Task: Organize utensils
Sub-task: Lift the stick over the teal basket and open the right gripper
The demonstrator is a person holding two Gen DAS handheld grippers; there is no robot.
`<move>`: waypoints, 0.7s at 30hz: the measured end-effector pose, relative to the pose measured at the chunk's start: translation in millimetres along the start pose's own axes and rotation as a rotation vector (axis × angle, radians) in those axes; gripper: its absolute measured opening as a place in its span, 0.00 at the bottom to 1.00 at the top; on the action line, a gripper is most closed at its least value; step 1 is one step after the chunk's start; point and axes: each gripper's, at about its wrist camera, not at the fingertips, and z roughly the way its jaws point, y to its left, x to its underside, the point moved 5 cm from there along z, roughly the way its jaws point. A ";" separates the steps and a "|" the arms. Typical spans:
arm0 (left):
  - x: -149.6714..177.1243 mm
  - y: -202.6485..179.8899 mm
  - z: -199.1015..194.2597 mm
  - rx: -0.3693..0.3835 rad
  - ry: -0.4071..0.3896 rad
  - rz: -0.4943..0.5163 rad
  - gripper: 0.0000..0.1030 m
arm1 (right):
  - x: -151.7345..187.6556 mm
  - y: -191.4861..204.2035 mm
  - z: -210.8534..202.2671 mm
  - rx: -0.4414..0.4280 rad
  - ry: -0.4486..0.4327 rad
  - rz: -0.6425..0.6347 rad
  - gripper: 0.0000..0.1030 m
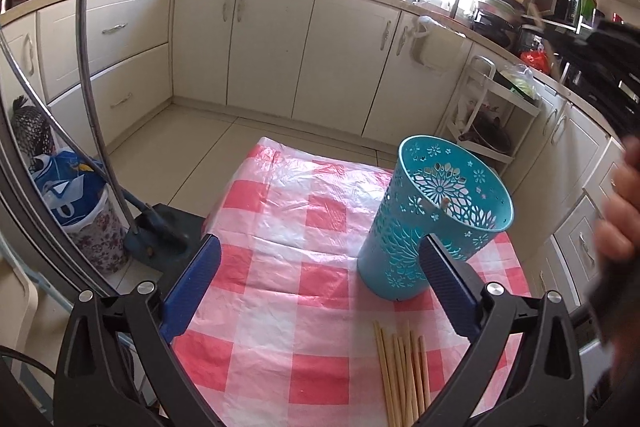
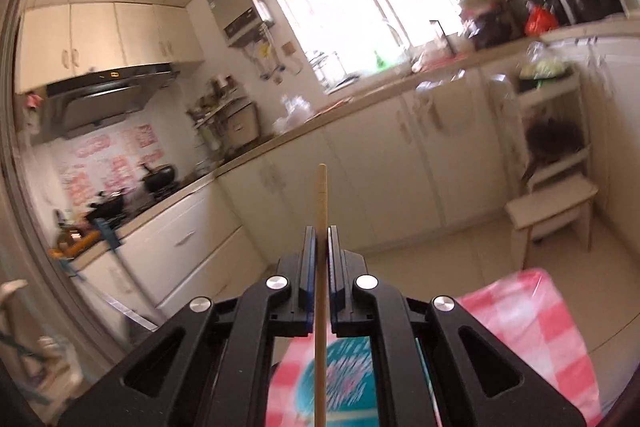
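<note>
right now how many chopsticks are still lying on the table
About 7 chopsticks lie bunched on the checked tablecloth near the bottom edge, in front of the teal holder; overlap and the frame edge may hide more.

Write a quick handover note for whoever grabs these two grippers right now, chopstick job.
Right gripper: shut on one chopstick, raised above the teal holder.
Left gripper: open, empty, its fingers either side of the holder's near wall.
Holder stands upright on the checked cloth; one stick tip shows inside.
Left: drop the held one in, then the loose chopsticks on the cloth.
</note>
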 end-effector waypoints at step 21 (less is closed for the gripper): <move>12.1 -5.8 6.3 -0.014 0.054 0.050 0.92 | 100.3 -29.5 -52.2 0.095 0.243 -0.112 0.28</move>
